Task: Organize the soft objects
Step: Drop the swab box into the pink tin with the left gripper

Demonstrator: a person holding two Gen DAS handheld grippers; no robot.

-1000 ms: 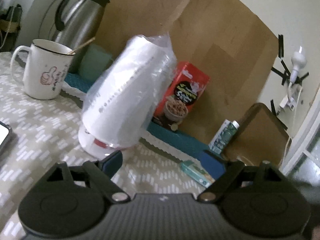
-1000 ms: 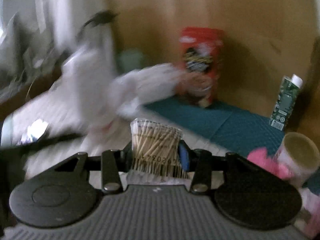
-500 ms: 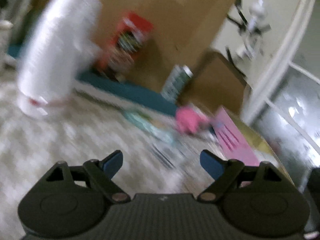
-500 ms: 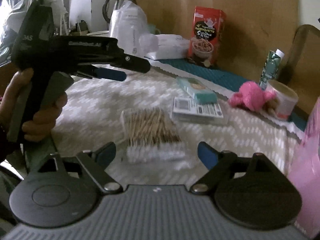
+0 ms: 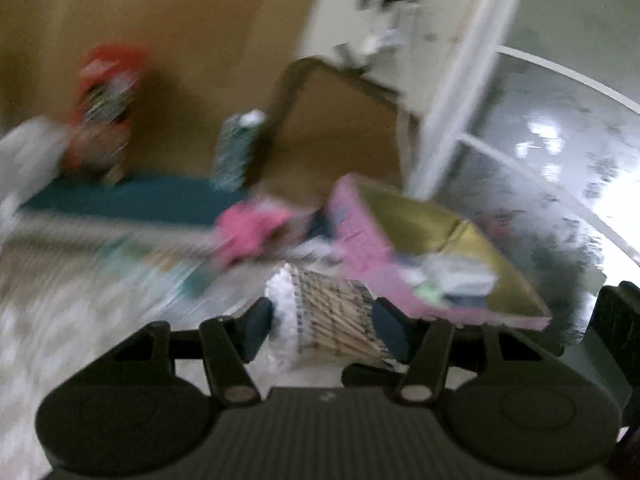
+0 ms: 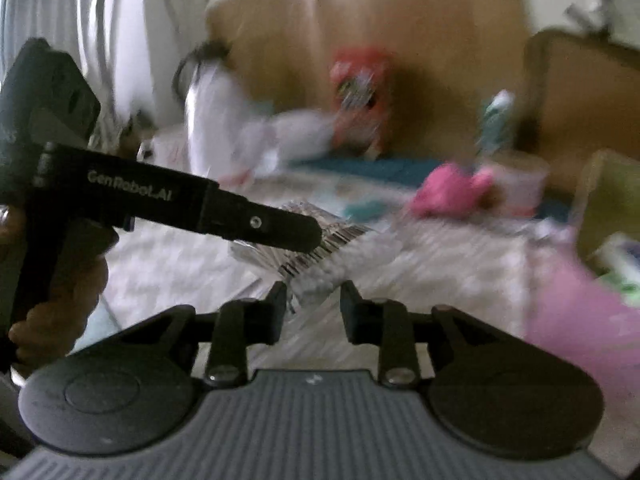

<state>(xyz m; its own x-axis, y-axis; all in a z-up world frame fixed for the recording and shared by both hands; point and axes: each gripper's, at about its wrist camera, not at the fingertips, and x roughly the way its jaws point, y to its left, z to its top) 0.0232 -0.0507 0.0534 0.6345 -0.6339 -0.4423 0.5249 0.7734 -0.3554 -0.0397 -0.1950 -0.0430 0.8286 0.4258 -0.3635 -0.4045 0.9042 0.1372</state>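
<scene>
Both views are motion-blurred. A clear packet of cotton swabs (image 5: 332,312) lies on the patterned tablecloth between the fingers of my left gripper (image 5: 326,322), which is closed around it. In the right wrist view the left gripper (image 6: 296,236) reaches over the same packet (image 6: 316,256). My right gripper (image 6: 314,308) is partly closed just behind the packet's near end; whether it grips it I cannot tell. A pink plush toy (image 5: 252,232) lies further back, also in the right wrist view (image 6: 448,192).
A pink box (image 5: 372,248) with a gold inside, holding several items, stands at the right. A red cereal box (image 6: 360,92), a green carton (image 5: 236,152), a white bagged roll (image 6: 216,116) and a cardboard backdrop line the back. A paper cup (image 6: 520,184) stands by the plush.
My left gripper swung right and closed around the swab packet. My right gripper, open half a second ago, has narrowed and moved closer to the packet.
</scene>
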